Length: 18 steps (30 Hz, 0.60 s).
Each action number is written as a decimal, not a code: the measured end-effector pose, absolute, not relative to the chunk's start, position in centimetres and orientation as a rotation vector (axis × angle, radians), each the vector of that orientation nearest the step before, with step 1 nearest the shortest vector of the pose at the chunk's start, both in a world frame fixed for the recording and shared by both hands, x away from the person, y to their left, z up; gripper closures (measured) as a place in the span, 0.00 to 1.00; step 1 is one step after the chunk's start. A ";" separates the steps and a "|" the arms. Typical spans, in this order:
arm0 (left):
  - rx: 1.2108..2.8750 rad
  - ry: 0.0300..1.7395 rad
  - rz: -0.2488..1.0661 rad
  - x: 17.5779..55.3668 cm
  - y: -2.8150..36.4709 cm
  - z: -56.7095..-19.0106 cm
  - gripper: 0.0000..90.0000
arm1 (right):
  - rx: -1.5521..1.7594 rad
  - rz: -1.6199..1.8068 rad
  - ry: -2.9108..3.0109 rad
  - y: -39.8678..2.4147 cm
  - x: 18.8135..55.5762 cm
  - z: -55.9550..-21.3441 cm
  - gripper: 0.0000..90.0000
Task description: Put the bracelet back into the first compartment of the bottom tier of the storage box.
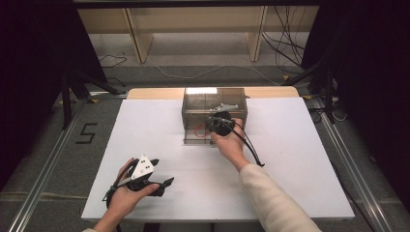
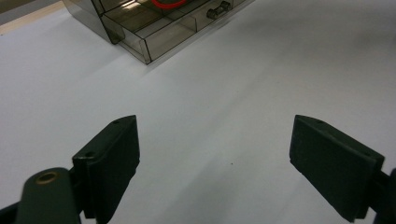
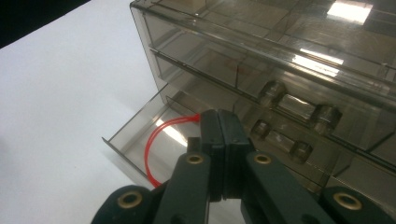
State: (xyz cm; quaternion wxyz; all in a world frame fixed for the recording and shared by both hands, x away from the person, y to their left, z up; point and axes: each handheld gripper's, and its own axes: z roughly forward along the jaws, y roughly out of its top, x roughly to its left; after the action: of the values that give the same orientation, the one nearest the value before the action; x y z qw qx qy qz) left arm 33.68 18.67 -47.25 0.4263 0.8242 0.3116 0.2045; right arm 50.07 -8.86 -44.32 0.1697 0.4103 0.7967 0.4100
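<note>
A smoky clear drawer cabinet (image 1: 215,99) stands at the far middle of the white table (image 1: 145,125). Its bottom left drawer (image 3: 126,135) is pulled out. A thin red band (image 3: 152,144) loops inside that drawer, and one end of it runs up to the tips of my right gripper (image 3: 219,114). That gripper (image 1: 220,123) hangs over the open drawer with its jaws pressed together on the band's end. My left gripper (image 1: 162,171) rests near the table's front left, held in a hand. Its jaws (image 2: 215,130) stand wide apart with bare table between them.
The cabinet (image 2: 140,32) has more drawers with clear knobs (image 3: 327,116), all pushed in. A black cable (image 1: 251,145) trails from the right gripper over the table. Metal rails (image 1: 43,169) run along both sides of the table, and shelving stands at the back.
</note>
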 end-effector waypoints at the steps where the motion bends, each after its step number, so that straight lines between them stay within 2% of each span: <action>1: 2.060 0.779 0.511 33.7 18.7 -47.2 0.18 | 1.168 1.160 2.265 -8.7 50.1 -44.4 1.00; 18: 2.061 0.775 0.509 33.7 18.7 -47.2 0.18 | 1.140 1.128 2.285 -7.2 50.5 -45.2 1.00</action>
State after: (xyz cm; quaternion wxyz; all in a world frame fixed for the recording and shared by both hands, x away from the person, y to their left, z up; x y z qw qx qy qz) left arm 33.68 18.68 -47.24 0.4265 0.8248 0.3103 0.2036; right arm 50.52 -7.19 -45.23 0.1738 0.4022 0.8060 0.3979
